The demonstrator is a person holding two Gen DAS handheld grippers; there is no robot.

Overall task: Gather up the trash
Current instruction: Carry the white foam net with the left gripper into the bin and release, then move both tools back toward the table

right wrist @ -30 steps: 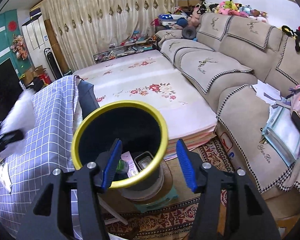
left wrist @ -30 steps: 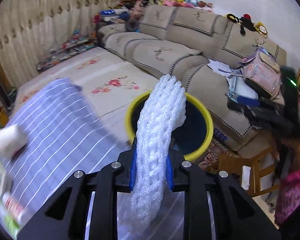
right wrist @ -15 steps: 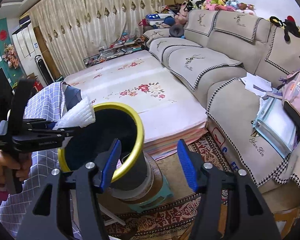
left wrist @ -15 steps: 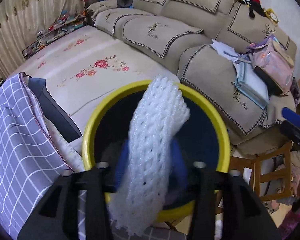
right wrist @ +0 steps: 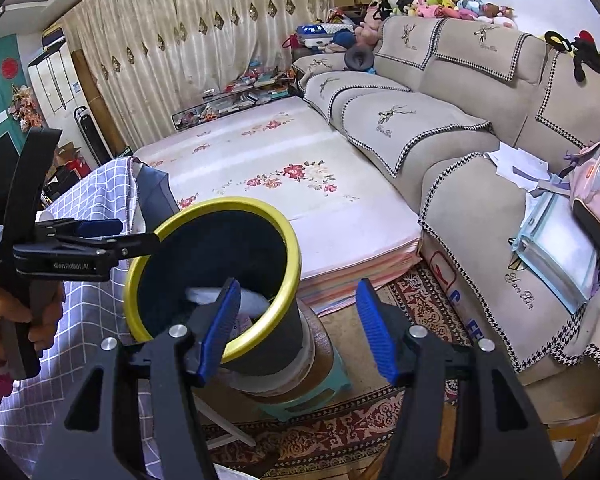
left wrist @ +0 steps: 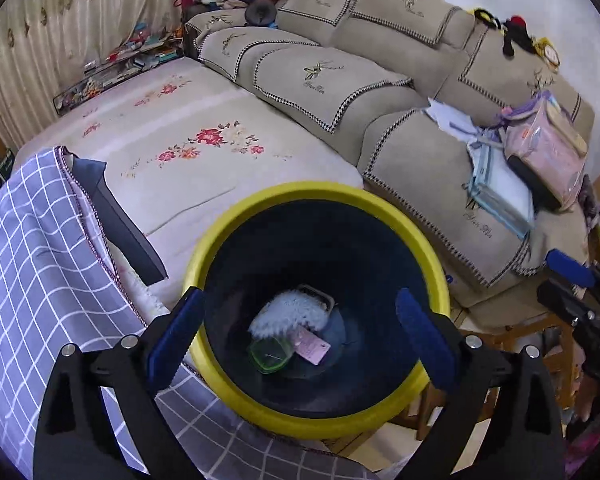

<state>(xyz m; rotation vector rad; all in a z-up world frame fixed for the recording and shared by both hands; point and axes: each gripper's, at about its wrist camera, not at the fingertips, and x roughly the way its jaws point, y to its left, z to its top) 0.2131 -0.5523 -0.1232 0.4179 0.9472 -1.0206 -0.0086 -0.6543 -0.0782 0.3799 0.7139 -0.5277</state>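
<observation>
1. Hovering right over the yellow-rimmed bin (left wrist: pixel 316 424), the left gripper (left wrist: pixel 296 332) has just been opening; jaws spread wide, nothing between them.
2. The white foam net (left wrist: pixel 290 312) lies at the bin's bottom, straight ahead and below the left jaws, long axis running roughly across them, beside a green container (left wrist: pixel 270 354) and a pink slip (left wrist: pixel 310 346).
3. The right gripper (right wrist: pixel 296 324) is partly spread and empty, the bin ahead-left of its jaws.
4. "GenRobot.AI" is readable on the left gripper; the sofa covers (right wrist: pixel 520 292) carry script embroidery, not clearly legible.
</observation>
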